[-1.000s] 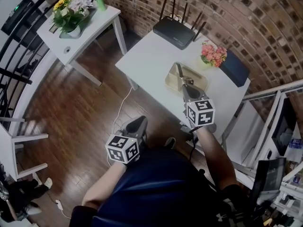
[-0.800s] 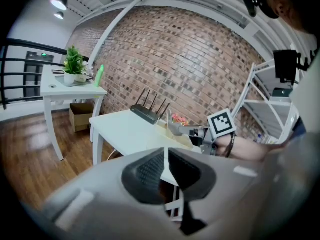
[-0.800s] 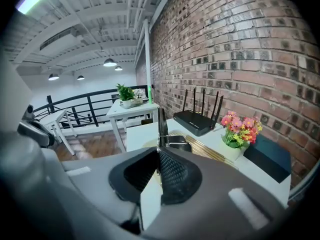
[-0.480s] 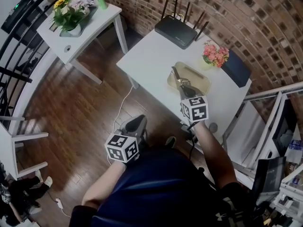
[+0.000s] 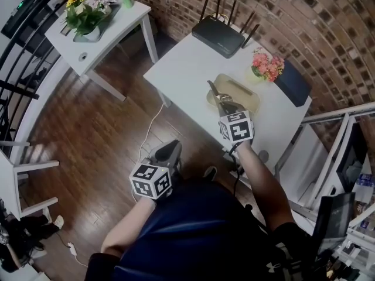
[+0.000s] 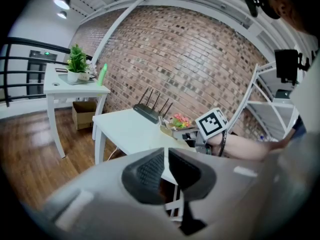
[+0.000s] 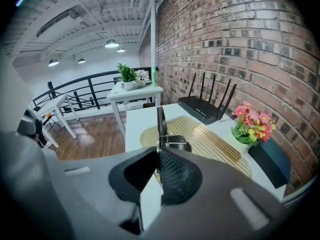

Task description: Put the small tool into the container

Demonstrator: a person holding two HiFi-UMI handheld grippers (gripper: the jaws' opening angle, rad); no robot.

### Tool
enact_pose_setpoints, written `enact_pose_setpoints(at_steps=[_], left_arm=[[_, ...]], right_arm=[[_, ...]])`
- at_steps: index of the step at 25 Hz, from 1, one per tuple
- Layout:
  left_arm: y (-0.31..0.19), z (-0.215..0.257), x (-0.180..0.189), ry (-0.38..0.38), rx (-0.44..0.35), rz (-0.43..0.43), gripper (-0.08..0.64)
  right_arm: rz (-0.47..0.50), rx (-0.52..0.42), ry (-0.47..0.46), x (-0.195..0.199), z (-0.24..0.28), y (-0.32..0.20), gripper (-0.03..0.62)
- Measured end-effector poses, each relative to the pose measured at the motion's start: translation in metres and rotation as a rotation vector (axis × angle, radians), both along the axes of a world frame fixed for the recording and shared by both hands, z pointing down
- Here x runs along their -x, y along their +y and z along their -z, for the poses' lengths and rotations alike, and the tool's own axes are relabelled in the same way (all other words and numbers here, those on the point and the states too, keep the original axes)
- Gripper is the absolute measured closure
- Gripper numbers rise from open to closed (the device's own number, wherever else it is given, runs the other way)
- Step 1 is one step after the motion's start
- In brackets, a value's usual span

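My right gripper had its jaws pressed together on the small tool, a thin, flat, dark grey metal strip with a shiny silver collar at its lower end, just beyond the black ribbed pads. In the right gripper view the strip rose nearly upright out of the jaws, edge-on to the camera, so I could not read its exact shape. From the head view it slanted up and to the left from the gripper, with its tip over the near left corner of the container, a shallow, pale wooden slatted tray. I could not tell whether the tool touched the tray or hung just above it. The tray lay on the white rectangular table, and its bare slats ran away to the far right. Beyond it, at the table's far edge, stood a black router with four antennas, and to the right of the tray a small pot of pink flowers sat beside a dark flat box. My left gripper was well apart from all of this, low and near my body over the brown wooden floor. In its own view its jaws were closed together with nothing between the pads.
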State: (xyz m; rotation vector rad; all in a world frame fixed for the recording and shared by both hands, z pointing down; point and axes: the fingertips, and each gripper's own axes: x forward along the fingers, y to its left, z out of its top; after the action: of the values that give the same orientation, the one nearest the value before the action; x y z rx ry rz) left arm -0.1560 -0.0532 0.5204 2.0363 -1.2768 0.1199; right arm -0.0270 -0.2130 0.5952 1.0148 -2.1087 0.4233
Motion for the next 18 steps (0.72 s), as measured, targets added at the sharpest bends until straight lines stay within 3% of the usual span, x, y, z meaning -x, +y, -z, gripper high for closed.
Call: enact_pose_setpoints(at_steps=[8,13,18], left_arm=[[0.002,0.0,0.002,0.0,0.001,0.018,0.537],[0.003,-0.002,0.002,0.001,0.0,0.017,0.537],[0.003,-0.001,-0.005,0.002,0.001,-0.002,0.537]], right_arm=[[0.02,0.041,0.046,0.0,-0.007,-0.002,0.574],[0.011,0.023,0.036,0.001,-0.003,-0.001,0.483],[-0.018,0.005,-0.008,-0.007,0.005,0.003,0.465]])
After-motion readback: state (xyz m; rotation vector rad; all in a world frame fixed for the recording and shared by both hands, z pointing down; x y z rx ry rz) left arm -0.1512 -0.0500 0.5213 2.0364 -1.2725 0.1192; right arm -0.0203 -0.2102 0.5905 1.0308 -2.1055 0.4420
